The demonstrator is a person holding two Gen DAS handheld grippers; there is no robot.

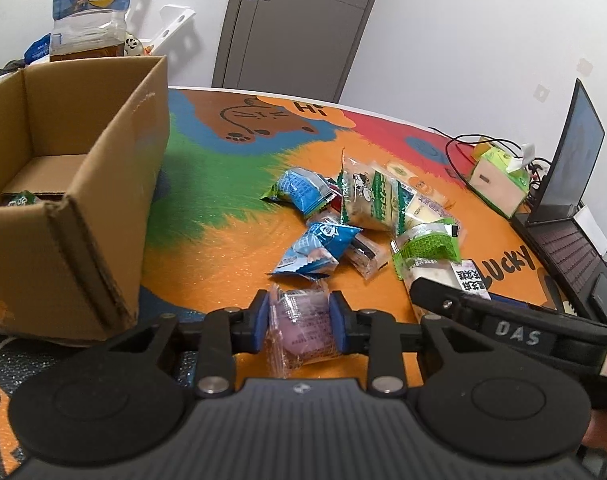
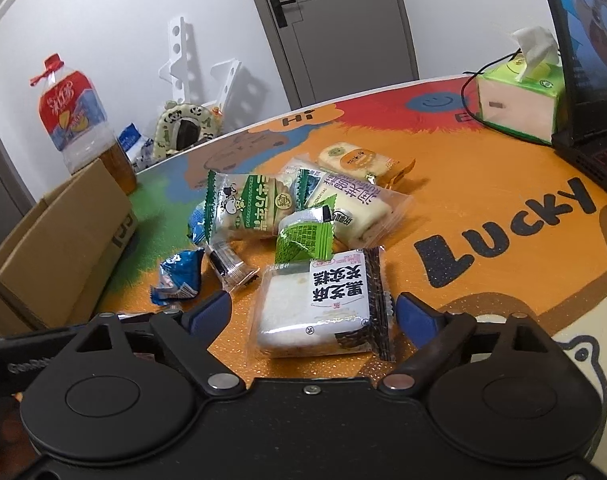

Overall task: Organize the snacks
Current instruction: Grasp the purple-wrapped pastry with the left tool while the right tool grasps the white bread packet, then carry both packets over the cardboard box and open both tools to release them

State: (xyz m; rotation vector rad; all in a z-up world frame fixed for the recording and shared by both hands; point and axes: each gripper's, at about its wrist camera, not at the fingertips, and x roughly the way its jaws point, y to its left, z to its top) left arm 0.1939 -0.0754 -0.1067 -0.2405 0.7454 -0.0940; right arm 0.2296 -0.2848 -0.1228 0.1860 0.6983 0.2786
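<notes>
1. My left gripper [image 1: 299, 326] squeezes a purple snack packet [image 1: 303, 330] (see-through wrapper) beside the cardboard box [image 1: 83, 208].
2. My right gripper [image 2: 313, 314] is spread wide around the white cake packet [image 2: 323, 304] on the table [image 2: 483, 200].

Both wrist cameras look forward, low and close over the colourful surface [image 1: 223, 240]: the left faces the cardboard box [image 1: 75, 184] and door [image 1: 299, 24]; the right sits nearer the snack pile [image 2: 287, 208]. Both share pile, box, door and tissue box [image 2: 519, 96].

Snack packets [image 2: 243, 208] on colourful table [image 2: 483, 200]
</notes>
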